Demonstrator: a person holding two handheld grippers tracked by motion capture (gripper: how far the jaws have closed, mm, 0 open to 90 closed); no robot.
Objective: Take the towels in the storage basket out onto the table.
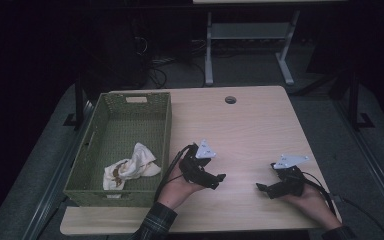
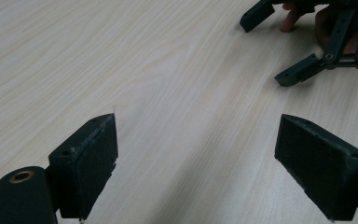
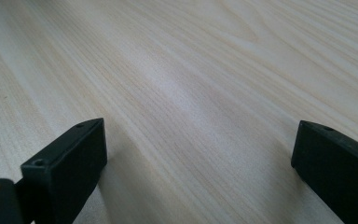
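Observation:
A green woven basket (image 1: 168, 131) stands on the left part of the light wooden table (image 1: 252, 127). Inside it, near its front, lies a crumpled white cloth (image 1: 130, 168) with brown stains. My left gripper (image 1: 219, 181) rests low over the table just right of the basket, held in a hand, pointing right. Its jaws stand wide open (image 2: 198, 140) over bare wood. My right gripper (image 1: 263, 190) sits near the front right of the table, pointing left towards the other. It is open too (image 3: 196, 149), with nothing between its jaws. The left gripper view shows the right gripper (image 2: 265, 51) open.
A round cable hole (image 1: 230, 99) sits near the table's far edge. Beyond the table, a white desk frame (image 1: 250, 35) and cables stand on the dark floor. Bare wood lies between the two grippers and behind them.

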